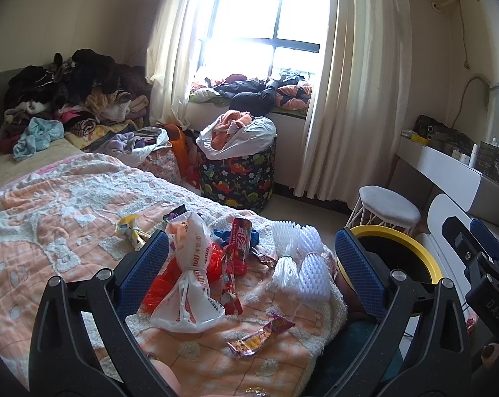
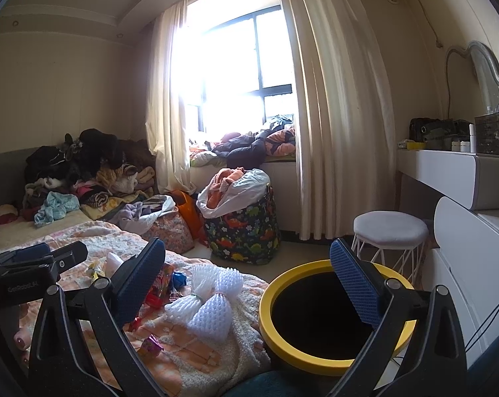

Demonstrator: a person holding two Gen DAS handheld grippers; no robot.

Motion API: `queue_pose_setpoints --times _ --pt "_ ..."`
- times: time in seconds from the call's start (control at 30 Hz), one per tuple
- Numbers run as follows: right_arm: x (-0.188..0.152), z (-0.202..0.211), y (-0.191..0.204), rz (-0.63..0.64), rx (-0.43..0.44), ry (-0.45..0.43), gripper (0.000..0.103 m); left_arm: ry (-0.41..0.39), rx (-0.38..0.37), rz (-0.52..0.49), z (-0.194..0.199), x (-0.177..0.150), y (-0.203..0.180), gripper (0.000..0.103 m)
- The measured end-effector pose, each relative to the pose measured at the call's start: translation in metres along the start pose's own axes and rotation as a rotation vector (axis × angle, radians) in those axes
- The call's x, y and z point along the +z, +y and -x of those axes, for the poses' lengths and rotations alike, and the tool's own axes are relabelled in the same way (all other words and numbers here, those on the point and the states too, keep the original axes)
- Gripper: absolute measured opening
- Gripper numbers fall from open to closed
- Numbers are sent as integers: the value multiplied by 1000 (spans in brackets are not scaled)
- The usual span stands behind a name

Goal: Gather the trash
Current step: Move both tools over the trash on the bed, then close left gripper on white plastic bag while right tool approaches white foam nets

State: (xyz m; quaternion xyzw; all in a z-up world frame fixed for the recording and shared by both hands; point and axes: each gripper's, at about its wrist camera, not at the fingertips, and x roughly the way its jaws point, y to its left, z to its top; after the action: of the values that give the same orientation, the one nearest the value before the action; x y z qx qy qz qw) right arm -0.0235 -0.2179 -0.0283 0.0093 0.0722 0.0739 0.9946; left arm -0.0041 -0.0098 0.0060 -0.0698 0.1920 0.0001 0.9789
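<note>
A: What's the biggest thing in view?

B: The bed under a peach-and-white patchwork quilt (image 1: pixel 51 205), filling the left and near side. Just off its right edge stands a round black bin with a yellow rim (image 2: pixel 266 301), mouth open and dark inside.

A: And the grippers?

B: The left gripper (image 1: pixel 251 268) hangs over the near end of the quilt, jaws spread wide, nothing between them. The right gripper (image 2: pixel 248 284) is just as wide open and empty, its right finger over the bin's mouth, its left finger over the bed edge.

A: Where's the trash?

B: Scattered on the quilt's near right part. A knotted white plastic bag with orange print (image 1: pixel 190 274) lies beside crumpled red plastic (image 1: pixel 160 284). Right of those, white foam fruit netting (image 1: pixel 295 258), nearest the bin. Between them, a red printed snack packet (image 1: pixel 241 241). Nearer, alone, a small pink-and-yellow wrapper (image 1: pixel 259 335). Farther left, a yellow-and-white wrapper (image 1: pixel 130 228).
</note>
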Motion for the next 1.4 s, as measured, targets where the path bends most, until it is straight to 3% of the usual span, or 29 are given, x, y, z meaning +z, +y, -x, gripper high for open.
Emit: queue_pose_setpoints --times 0.87,1.4 --pt "-6 -5 6 18 7 33 97 11 -4 12 0 -1 -5 92" --pt "-16 -39 58 69 199 187 97 13 89 124 -12 1 58 92"
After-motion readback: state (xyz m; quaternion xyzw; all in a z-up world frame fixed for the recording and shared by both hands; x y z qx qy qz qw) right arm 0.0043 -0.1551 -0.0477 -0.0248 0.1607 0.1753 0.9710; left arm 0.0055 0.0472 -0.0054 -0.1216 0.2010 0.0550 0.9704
